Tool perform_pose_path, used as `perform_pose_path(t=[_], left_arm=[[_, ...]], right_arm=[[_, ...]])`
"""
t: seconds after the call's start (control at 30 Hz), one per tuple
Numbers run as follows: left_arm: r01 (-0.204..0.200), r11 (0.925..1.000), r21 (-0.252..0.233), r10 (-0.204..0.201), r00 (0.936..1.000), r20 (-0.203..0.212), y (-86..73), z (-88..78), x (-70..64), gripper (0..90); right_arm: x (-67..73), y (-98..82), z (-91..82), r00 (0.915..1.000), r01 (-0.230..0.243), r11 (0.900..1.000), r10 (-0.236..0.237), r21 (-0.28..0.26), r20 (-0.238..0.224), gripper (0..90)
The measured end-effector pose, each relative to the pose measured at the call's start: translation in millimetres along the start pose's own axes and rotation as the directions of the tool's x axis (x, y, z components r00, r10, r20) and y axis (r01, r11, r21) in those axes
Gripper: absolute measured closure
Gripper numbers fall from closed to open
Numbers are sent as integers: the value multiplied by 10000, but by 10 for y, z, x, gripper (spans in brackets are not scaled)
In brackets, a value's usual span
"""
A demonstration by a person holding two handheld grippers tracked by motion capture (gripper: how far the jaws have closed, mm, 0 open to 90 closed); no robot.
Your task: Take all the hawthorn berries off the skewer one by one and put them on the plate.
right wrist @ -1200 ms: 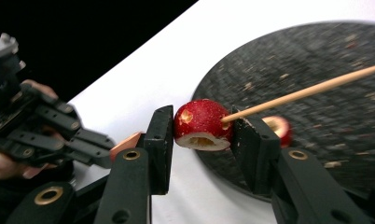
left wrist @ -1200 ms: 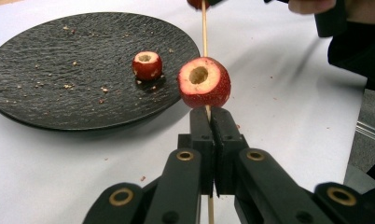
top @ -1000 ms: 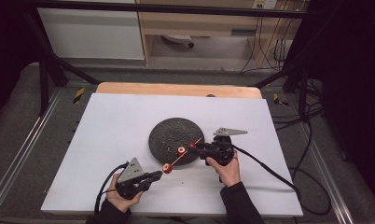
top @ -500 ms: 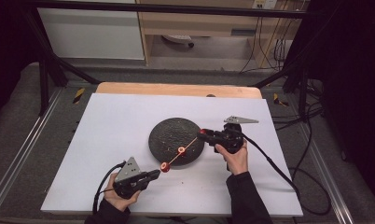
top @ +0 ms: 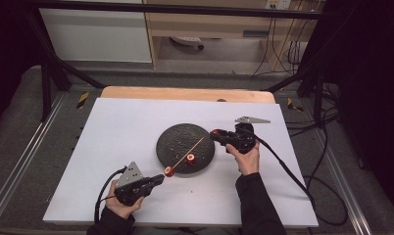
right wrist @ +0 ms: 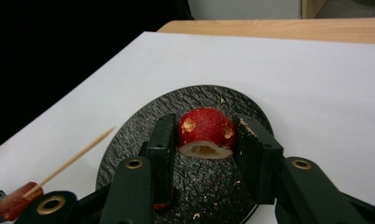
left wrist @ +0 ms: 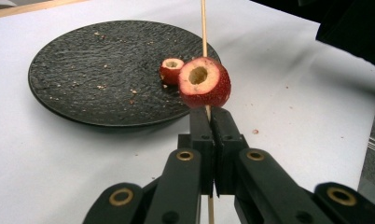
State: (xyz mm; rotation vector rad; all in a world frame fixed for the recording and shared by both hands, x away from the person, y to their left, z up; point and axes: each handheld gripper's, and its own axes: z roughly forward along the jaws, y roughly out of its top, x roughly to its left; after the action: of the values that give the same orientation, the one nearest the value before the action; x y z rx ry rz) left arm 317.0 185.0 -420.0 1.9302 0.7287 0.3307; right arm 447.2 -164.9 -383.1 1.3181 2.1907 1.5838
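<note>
Moved right off skewer: right claw [right wrist: 202, 140], clamped on red fruit [right wrist: 205, 132] | left claw [left wrist: 209, 123] clamped on skewer [left wrist: 204, 28] | near plate [top: 178, 134]

a matt black plate [left wrist: 83, 70] with a rough pebbled grain and pale crumb specks lies beyond the fingers of the black left gripper [left wrist: 213, 126], which bear brass-coloured rivets. a pale tan skewer [left wrist: 204, 28] runs between those fingers. just past their tips sits a red fruit piece [left wrist: 205, 84] with a cream hollow. between the fingers of the black right gripper [right wrist: 206, 140] is a red fruit half [right wrist: 205, 129], cream at its cut edge. the table sheet [top: 136, 122] is white.
</note>
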Motion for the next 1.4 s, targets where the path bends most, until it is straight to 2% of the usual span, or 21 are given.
perform_pose_path(t=[0.23,0.37,0.6,0.8,1.0,1.13,1.23,1.4], left_arm=[[31,10000,23,-31,10000,-18,-1,4,10,884],[44,10000,40,-44,10000,-38,-4,12,13,884],[61,9999,84,-61,10000,-35,-8,23,21,885],[83,9999,117,-82,10000,-35,-10,32,21,884],[75,9998,162,-74,10000,-35,-15,43,15,884],[80,9998,185,-80,10000,-43,-18,44,15,884],[88,9998,181,-87,9999,-69,-18,43,14,884],[103,9998,192,-101,9999,-79,-18,51,11,884]], right_arm=[[8,-101,261,9999,45,9987,-50,500,110,610],[16,-198,417,10000,16,9983,-17,575,19,609],[45,-345,581,9999,121,9968,-119,791,-31,609],[44,-444,683,9995,314,9906,-323,1333,45,606],[45,-479,705,9990,403,9868,-425,1571,110,580],[64,-436,641,9983,545,9879,-566,1452,104,544],[113,-388,537,9974,699,9886,-719,1336,108,466],[208,-405,330,9968,775,9912,-750,1074,-269,295]])
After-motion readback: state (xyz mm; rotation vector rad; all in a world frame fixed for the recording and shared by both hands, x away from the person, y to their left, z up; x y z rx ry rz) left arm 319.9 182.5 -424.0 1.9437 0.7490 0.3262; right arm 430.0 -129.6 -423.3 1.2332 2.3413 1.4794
